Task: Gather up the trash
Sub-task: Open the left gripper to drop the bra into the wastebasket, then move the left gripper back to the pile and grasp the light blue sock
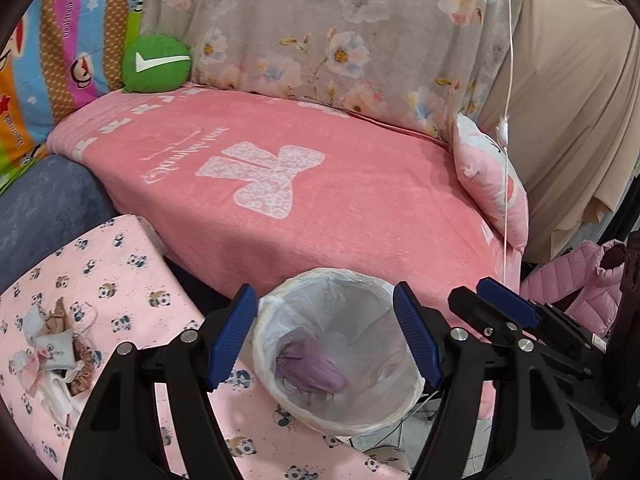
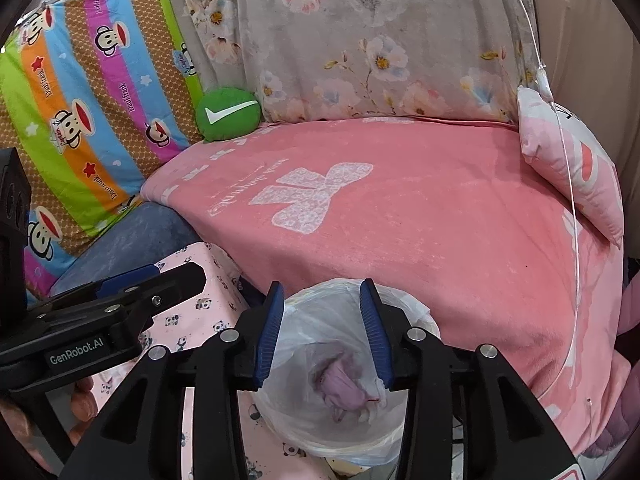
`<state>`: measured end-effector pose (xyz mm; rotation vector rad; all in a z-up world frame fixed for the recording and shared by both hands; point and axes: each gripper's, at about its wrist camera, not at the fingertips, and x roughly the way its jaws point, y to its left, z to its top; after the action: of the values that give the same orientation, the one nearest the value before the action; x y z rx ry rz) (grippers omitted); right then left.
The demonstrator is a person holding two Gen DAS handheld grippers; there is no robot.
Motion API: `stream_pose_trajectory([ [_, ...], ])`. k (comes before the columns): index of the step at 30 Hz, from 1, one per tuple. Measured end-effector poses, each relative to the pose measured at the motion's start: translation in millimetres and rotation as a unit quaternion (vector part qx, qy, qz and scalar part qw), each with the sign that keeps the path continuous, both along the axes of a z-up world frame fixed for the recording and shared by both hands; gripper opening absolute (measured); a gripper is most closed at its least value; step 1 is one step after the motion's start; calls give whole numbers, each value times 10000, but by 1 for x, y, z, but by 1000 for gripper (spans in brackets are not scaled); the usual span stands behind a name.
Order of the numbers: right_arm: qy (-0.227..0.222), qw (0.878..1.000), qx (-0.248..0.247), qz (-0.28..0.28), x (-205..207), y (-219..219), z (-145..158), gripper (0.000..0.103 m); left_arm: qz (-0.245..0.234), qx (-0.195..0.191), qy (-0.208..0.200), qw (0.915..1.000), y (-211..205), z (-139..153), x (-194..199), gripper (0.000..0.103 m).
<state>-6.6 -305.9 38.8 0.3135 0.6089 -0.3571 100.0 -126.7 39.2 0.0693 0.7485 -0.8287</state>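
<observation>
The trash bin (image 1: 340, 356), lined with a white plastic bag (image 1: 320, 284), stands at the front edge of the sofa seat, just beside the corner of a stool covered in a panda-print cloth (image 1: 132, 276). A crumpled purple item (image 1: 312, 372) lies at the bottom of the bin. A pile of scraps (image 1: 56, 352) rests near the left edge of the panda-print cloth.

The left gripper (image 1: 325, 336) hangs above the bin with its jaws apart and nothing between them. The right gripper (image 2: 322, 334) hangs over the same opening, jaws also apart and empty, just beside the left gripper.

A pink blanket (image 1: 320, 184) covers the seat. A green round cushion (image 1: 156, 63) sits at its back left corner, a pink pillow (image 1: 492, 176) at its right edge.
</observation>
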Motion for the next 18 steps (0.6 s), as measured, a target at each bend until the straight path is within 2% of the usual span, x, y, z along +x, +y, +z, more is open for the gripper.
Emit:
stream_pose_trajectory([
  [9,-91,9988,-48,473,13,47,11,44,639,17,-125,9979,55,2,9,68],
  [18,5,9943,-50,1069,36,113,6,47,1515,223,-165,9881,132,-12,25,73],
])
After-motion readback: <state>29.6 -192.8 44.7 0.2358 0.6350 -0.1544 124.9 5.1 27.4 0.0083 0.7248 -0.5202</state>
